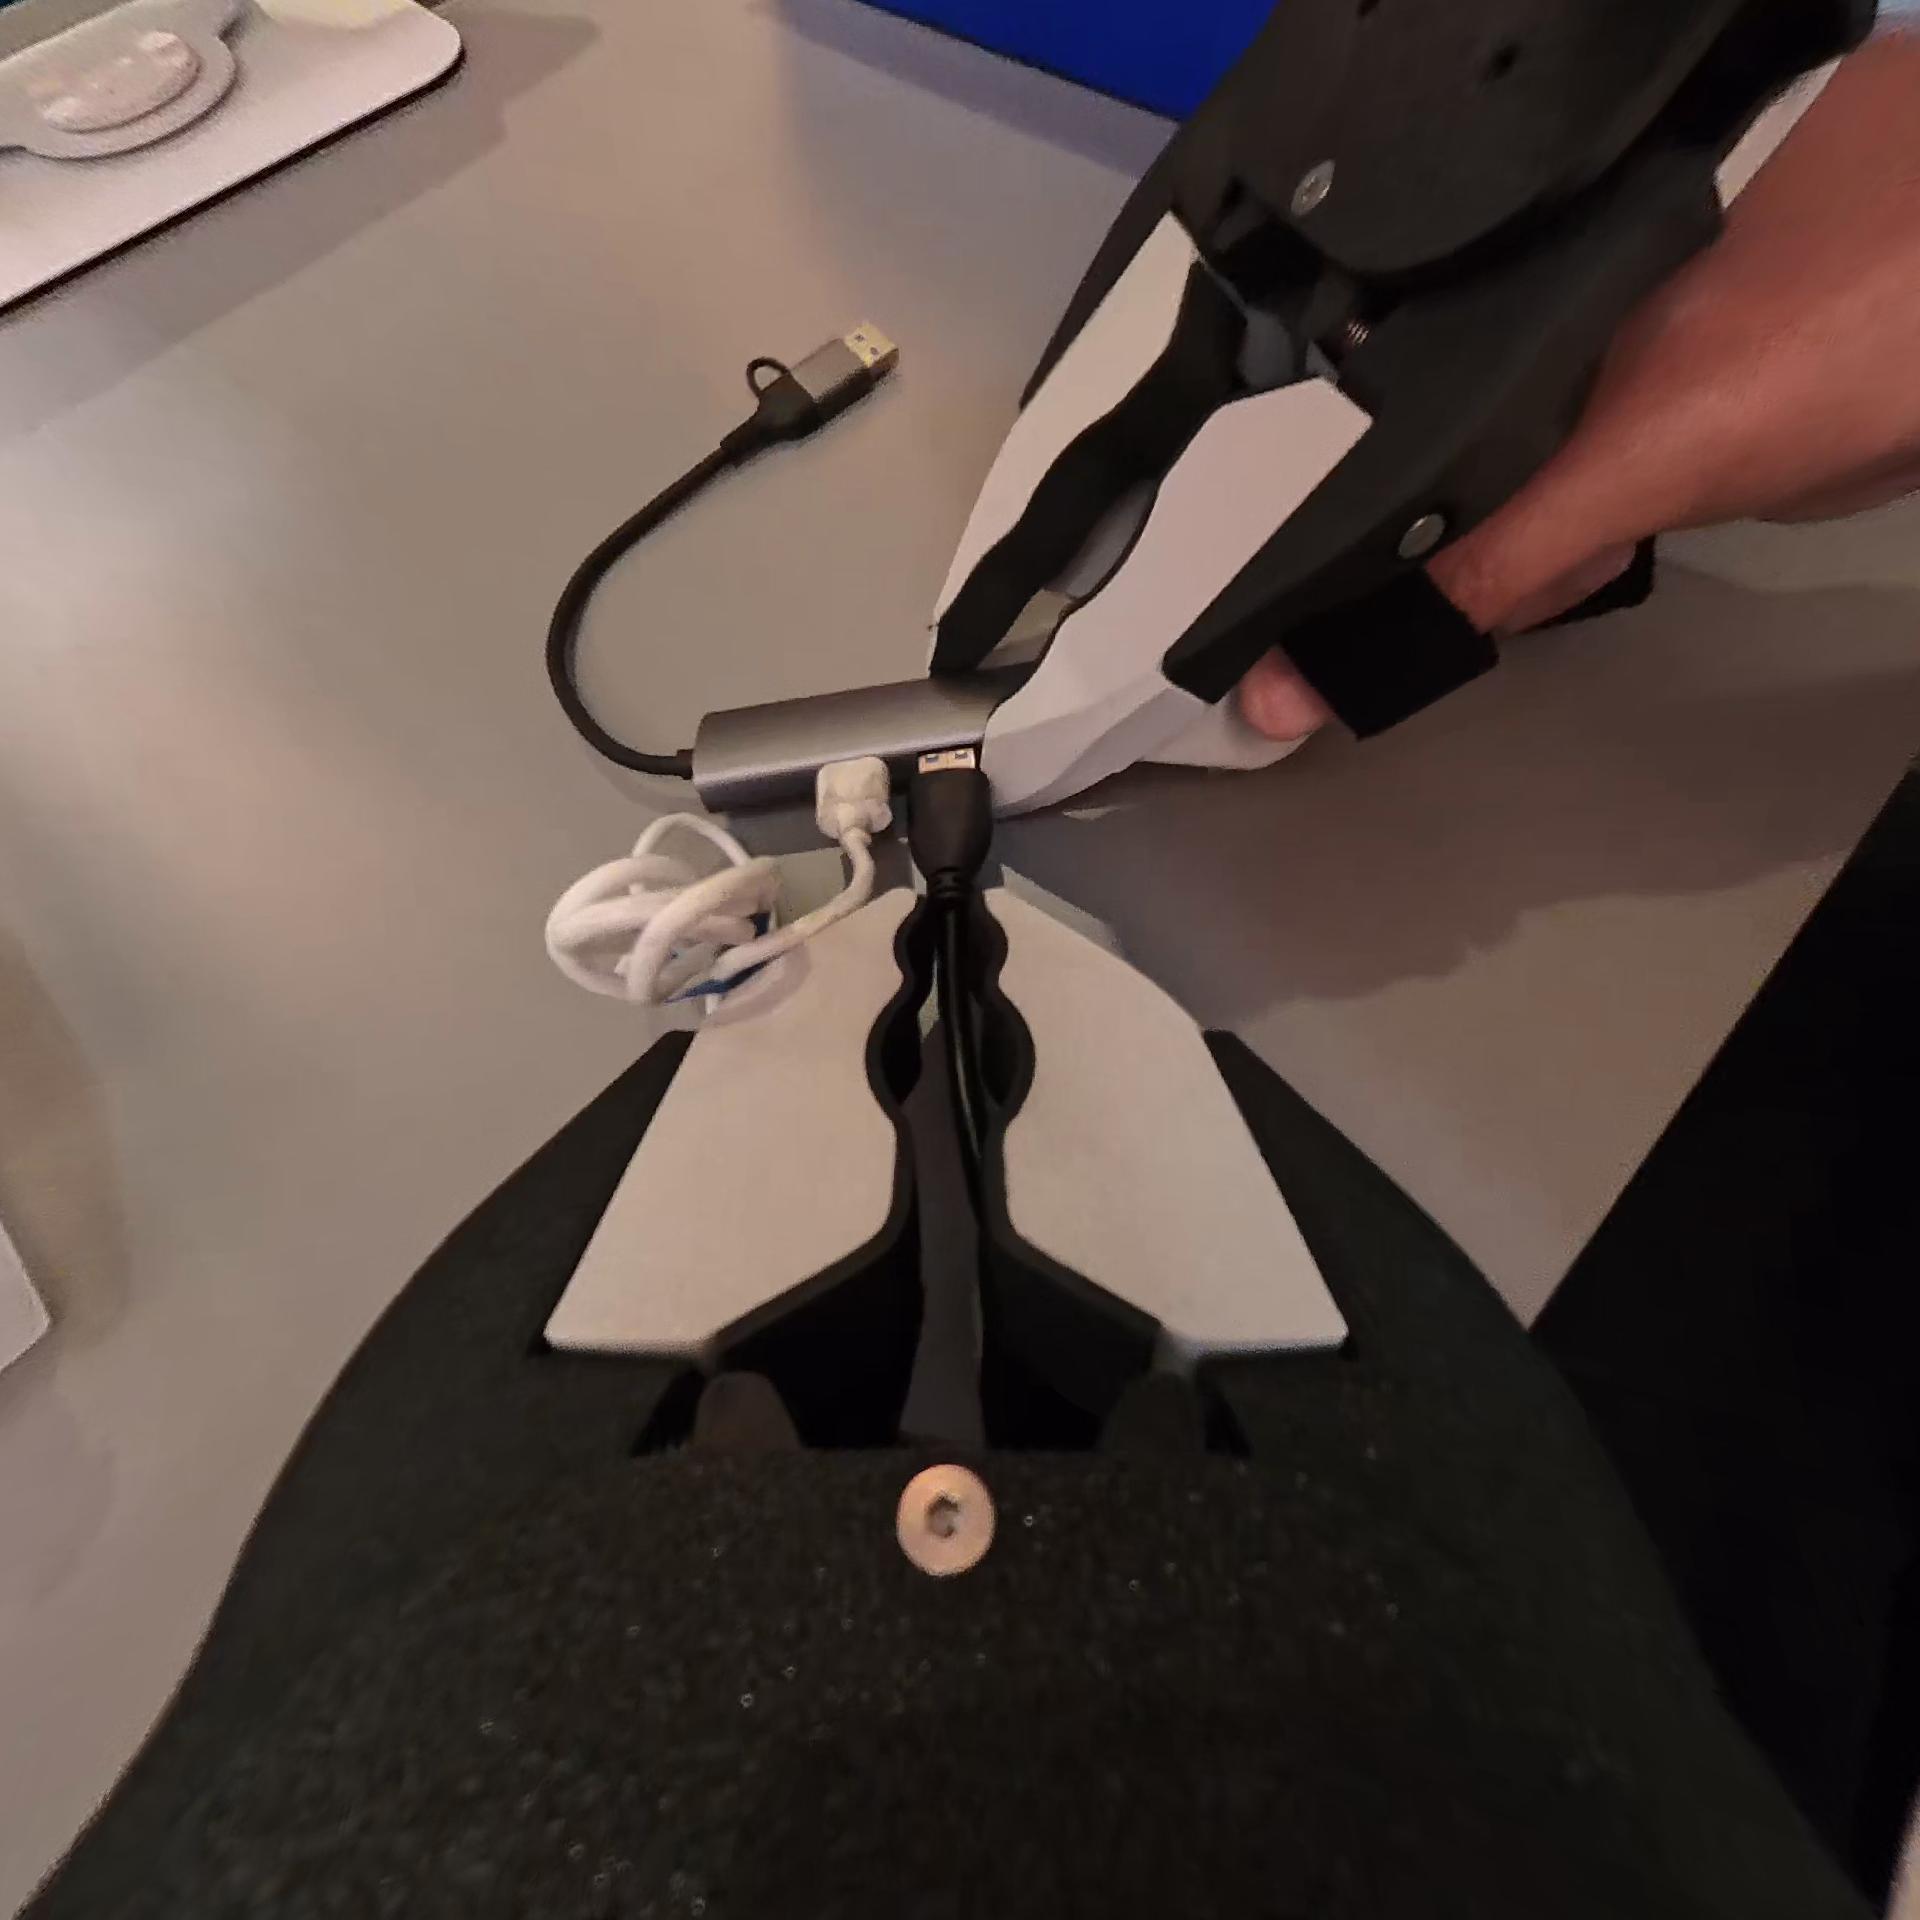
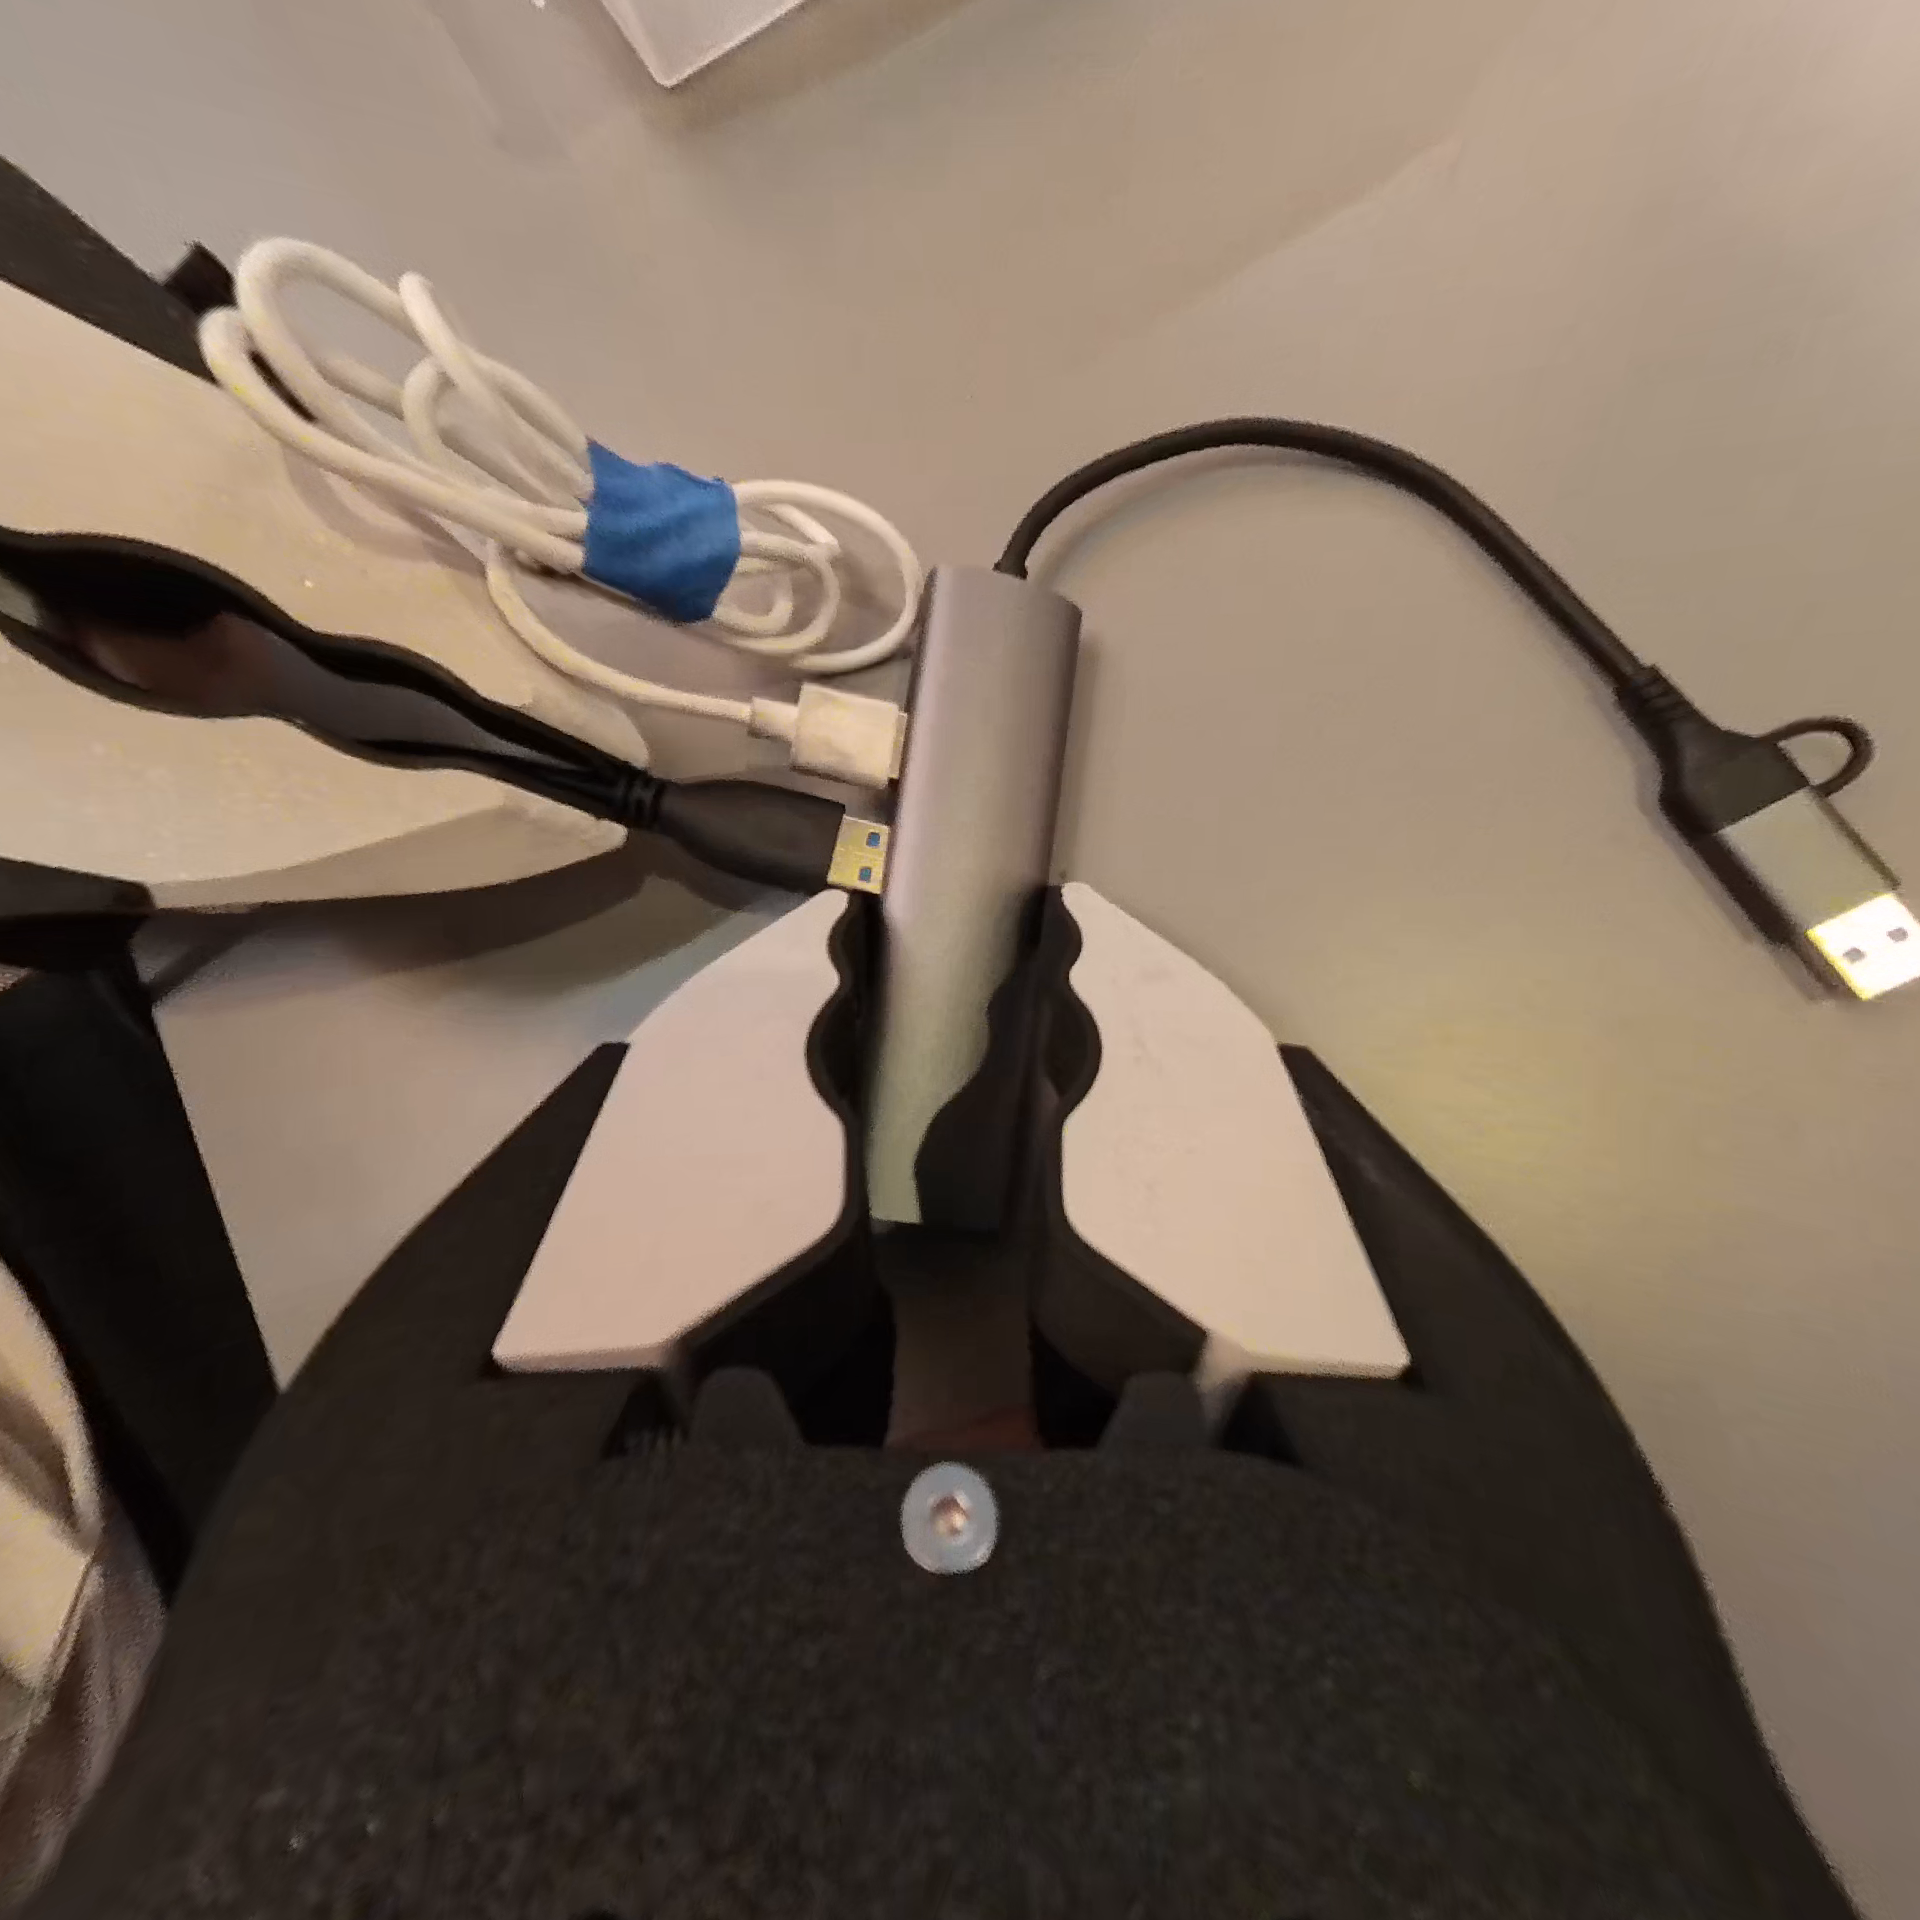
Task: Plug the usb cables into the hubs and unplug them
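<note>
Two cables meet the grey hub on the grey table. The white cable is seated in a side port, and its slack lies coiled just beside the hub at about ten o'clock in the right wrist view, bound with blue tape. The black cable sits at the next port with its gold plug only partly in; bare metal shows outside the port.

The left gripper pinches the black cable behind its plug, fingers closed on the cord, which runs back between them toward six o'clock in the left wrist view. The right gripper clamps the hub's near end, fingers pressed against both long sides, with the hub pointing to twelve o'clock in its own view. A hand holds that gripper at two o'clock in the left wrist view.

The hub's own black lead curves away to a loose plug lying on the table at three o'clock in the right wrist view. A grey pad lies at eleven o'clock in the left wrist view.
</note>
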Available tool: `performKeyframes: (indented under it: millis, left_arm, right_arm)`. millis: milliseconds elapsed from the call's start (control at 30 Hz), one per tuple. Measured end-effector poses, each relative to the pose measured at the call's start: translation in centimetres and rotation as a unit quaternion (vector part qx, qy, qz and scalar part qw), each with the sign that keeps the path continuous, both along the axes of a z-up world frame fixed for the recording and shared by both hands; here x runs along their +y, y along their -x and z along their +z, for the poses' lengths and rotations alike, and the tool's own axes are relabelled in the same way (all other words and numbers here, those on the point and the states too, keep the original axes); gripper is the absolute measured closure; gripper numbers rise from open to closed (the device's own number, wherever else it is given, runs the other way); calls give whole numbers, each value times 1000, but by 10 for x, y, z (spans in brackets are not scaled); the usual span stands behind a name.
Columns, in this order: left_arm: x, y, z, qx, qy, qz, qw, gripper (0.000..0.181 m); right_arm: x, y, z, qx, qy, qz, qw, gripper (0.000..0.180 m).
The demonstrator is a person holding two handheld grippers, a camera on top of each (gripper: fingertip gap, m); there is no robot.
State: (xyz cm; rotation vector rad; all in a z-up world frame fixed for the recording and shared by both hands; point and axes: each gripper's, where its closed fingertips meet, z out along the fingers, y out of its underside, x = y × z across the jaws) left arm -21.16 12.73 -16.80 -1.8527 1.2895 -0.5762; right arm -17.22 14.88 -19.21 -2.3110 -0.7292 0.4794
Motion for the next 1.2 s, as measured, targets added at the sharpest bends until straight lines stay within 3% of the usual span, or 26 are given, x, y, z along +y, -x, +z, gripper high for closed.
performKeyframes:
  millis: [100,200,333,400,567,633,733,800,900,967,1033,1200]
  left_arm:
    - [1,2,3,0,6,0,1000,176]
    - [2,4,10,-20,25,7,999,176]
    - [3,5,14,-35,40,11,999,176]
    - [4,6,15,-38,43,9,998,176]
    - [4,6,28,-55,13,18,998,176]
    - [6,6,41,-69,-37,18,997,176]
    - [5,5,63,-97,-107,17,989,176]
    - [3,6,77,-108,-157,17,982,176]
    - [-2,7,91,-93,-250,-3,964,176]
    - [-6,6,95,-77,-301,-23,950,176]
    - [-7,4,92,-54,-327,-34,943,176]
    - [-16,-5,86,-43,-333,-58,940,176]
  right_arm:
    - [-4,-2,3,-12,-15,31,999,146]
    - [-13,-11,4,-76,-24,38,996,130]
    - [-19,-1,-1,-87,-57,24,994,129]
    - [-13,-6,-1,-84,-53,-7,995,149]
    - [-10,-3,9,-38,-51,-17,998,150]
    - [-2,-6,27,-69,-127,-18,989,150]
    - [7,-13,62,-167,-281,-20,945,150]
    - [8,-10,77,-165,-331,-23,929,150]
    - [1,-3,89,3,-270,-10,963,148]
    - [0,-4,92,104,-196,-5,975,134]
    - [-2,-3,79,133,-119,16,984,129]
    - [-5,1,51,106,-47,32,993,147]
